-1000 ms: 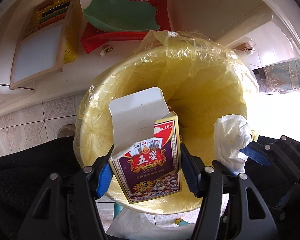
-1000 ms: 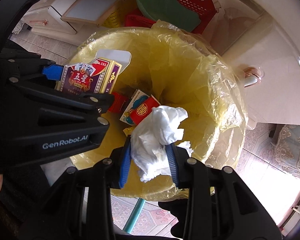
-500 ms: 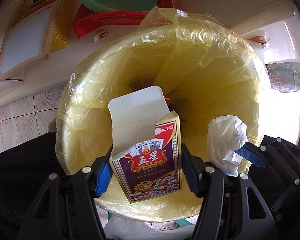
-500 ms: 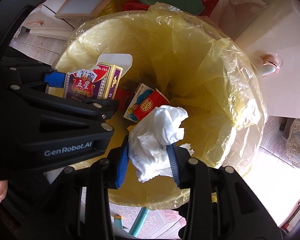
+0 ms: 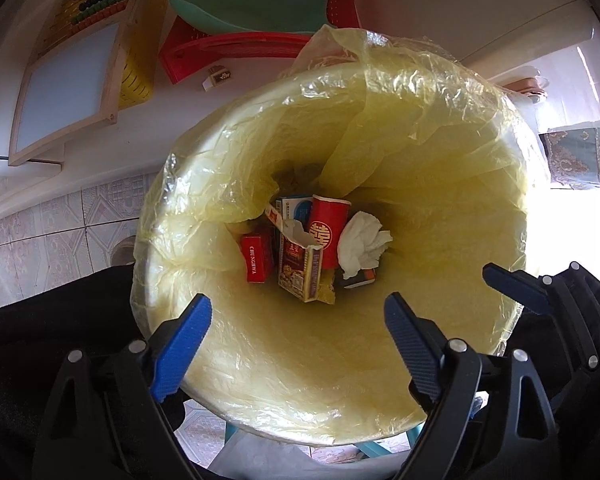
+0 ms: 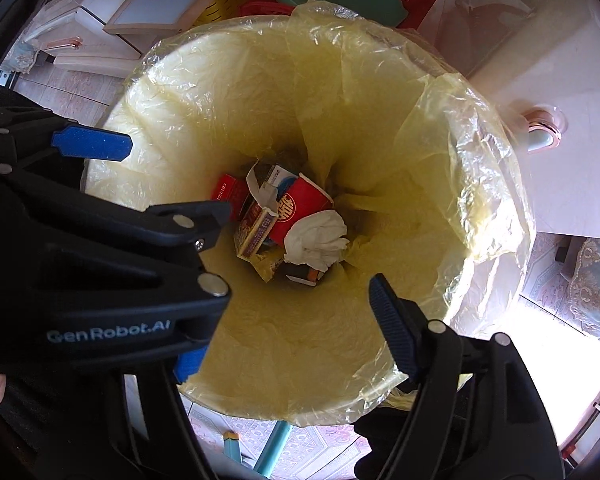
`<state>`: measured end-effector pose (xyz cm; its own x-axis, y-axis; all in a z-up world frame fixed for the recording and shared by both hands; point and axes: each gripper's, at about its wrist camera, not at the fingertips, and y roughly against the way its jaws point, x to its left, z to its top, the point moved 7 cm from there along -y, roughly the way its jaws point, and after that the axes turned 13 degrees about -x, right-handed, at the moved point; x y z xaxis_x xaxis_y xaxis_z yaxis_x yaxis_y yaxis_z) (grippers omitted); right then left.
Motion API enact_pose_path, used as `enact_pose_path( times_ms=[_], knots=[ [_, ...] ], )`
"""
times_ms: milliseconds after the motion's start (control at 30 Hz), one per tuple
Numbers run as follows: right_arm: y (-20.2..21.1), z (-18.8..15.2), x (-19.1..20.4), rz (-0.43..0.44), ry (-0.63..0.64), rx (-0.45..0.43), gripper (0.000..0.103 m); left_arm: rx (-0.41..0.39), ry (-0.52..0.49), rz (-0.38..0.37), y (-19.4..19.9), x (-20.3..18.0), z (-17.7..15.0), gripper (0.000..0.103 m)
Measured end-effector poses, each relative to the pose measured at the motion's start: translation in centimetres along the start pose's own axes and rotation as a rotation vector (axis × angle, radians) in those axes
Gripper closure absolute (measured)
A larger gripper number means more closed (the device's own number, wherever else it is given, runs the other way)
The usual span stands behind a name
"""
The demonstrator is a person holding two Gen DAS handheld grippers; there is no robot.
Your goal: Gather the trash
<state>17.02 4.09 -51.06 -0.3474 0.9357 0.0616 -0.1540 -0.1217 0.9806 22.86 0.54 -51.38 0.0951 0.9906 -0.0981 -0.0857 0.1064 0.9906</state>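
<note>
Both tongs (image 5: 298,316) (image 6: 284,320) opening, nothing between.

Trash at the bottom of the lined bin

The purple card box (image 5: 300,266) lies with its flap open, the crumpled white tissue (image 5: 362,242) near it, inside the yellow-lined bin (image 5: 260,168).

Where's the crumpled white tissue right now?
At the bottom of the yellow-lined bin, in both wrist views: the tissue lies right of the red cup.
</note>
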Motion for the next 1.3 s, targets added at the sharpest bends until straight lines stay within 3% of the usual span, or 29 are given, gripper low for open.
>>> enact_pose_path(
  times_ms=[200, 367, 667, 800, 1000, 1133, 1300],
  knots=[
    [0.6, -0.3, -0.4, -0.039, -0.003, -0.007, 0.029, -0.023, 0.005, 0.052, 1.3, 0.4, -0.6, 0.017],
    [4.1, -0.8, -1.7, -0.108, -0.036, -0.060, 0.025, -0.060, 0.027, 0.090, 3.4, 1.4, -1.6, 0.017],
    [17.0, -2.0, -3.4, -0.232, -0.225, -0.410, 0.014, -0.326, 0.077, 0.139, 14.6, 1.4, -3.1, 0.013],
    [22.8, -2.5, -3.4, -0.346, -0.232, -0.548, 0.010, -0.453, 0.094, 0.163, 19.6, 0.2, -4.1, 0.012],
    [30.7, -3.3, -2.3, -0.415, -0.230, -0.740, 0.006, -0.619, 0.097, 0.117, 26.5, -1.9, -5.1, 0.009],
    [35.4, -4.2, -2.4, -0.493, -0.262, -0.850, 0.006, -0.757, 0.091, 0.127, 31.6, -2.9, -5.5, 0.007],
    [40.2, -5.1, -2.3, -0.580, -0.296, -0.964, 0.006, -0.856, 0.096, 0.121, 36.6, -4.1, -6.6, 0.007]
  ],
)
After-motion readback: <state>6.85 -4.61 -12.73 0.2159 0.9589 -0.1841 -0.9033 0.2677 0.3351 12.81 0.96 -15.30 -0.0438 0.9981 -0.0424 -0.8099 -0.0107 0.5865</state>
